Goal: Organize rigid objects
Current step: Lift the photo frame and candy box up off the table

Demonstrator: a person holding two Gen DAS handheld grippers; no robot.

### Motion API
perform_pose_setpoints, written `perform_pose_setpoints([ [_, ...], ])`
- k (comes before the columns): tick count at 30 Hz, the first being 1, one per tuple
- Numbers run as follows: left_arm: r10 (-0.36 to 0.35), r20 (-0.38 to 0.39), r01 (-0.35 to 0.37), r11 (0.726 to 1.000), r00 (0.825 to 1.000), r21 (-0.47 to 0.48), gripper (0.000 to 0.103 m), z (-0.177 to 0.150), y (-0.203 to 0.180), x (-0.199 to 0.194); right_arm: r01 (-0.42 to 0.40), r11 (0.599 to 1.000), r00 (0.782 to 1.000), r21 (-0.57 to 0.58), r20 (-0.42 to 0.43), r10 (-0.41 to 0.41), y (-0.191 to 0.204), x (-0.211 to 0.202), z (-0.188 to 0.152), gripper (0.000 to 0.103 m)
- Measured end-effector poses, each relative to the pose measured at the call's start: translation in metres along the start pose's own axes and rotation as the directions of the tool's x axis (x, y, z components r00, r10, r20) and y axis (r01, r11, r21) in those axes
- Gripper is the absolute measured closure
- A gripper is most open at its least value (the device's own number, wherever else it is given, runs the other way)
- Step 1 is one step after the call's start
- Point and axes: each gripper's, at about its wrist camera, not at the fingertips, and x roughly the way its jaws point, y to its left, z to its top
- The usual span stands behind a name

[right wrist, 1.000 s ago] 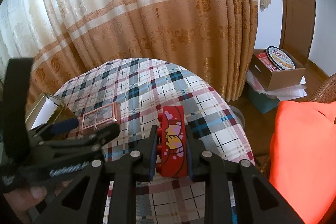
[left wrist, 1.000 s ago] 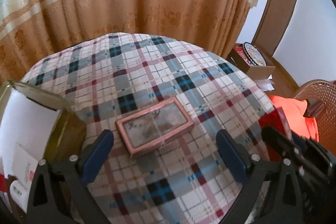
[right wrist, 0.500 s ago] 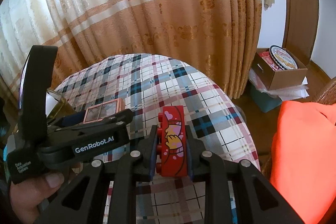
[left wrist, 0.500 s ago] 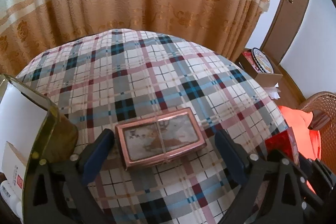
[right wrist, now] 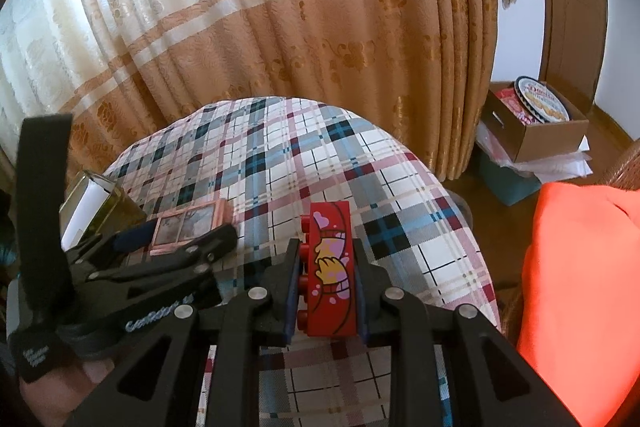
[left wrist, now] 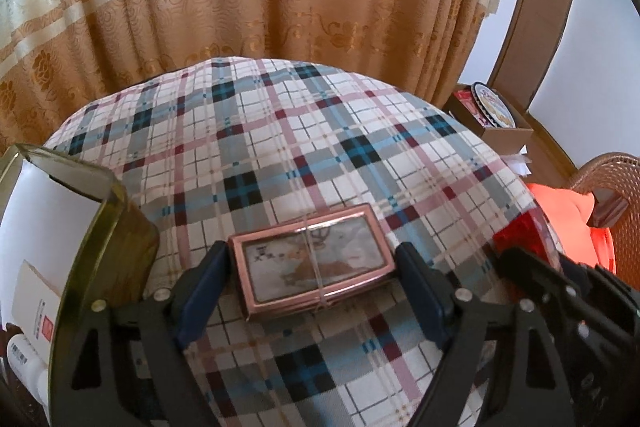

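A flat pink box (left wrist: pixel 312 263) with a clear lid lies on the plaid tablecloth (left wrist: pixel 280 147). My left gripper (left wrist: pixel 312 259) straddles its two short ends and its jaws are closing. The blue pads (left wrist: pixel 200 291) stand right at the box's ends, and no firm press shows. The right wrist view shows the same pink box (right wrist: pixel 188 225) between the left gripper's fingers (right wrist: pixel 216 239). My right gripper (right wrist: pixel 326 267) is shut on a red toy brick (right wrist: pixel 332 227) with a cartoon print, held above the cloth's near right part.
An open gold tin (left wrist: pixel 108 227) with a white lining stands just left of the pink box. A cardboard box (right wrist: pixel 536 143) with a round biscuit tin sits on the floor at right. Near it are an orange cloth (right wrist: pixel 580 267) and a wicker chair (left wrist: pixel 616 179). A curtain (left wrist: pixel 280 7) hangs behind.
My left gripper has come forward over the pink box and narrowed, so its pads now flank the box's ends. The right gripper has kept still with the red brick.
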Motion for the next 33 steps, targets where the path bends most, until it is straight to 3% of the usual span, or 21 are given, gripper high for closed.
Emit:
perform_pose_setpoints([
  [33, -0.055, 0.017, 0.055, 0.998, 0.998, -0.013, 0.019, -0.045, 0.014, -0.04, 0.021, 0.997, 0.997, -0.075, -0.07, -0.026, 0.013, 0.015, 0.0, 0.078],
])
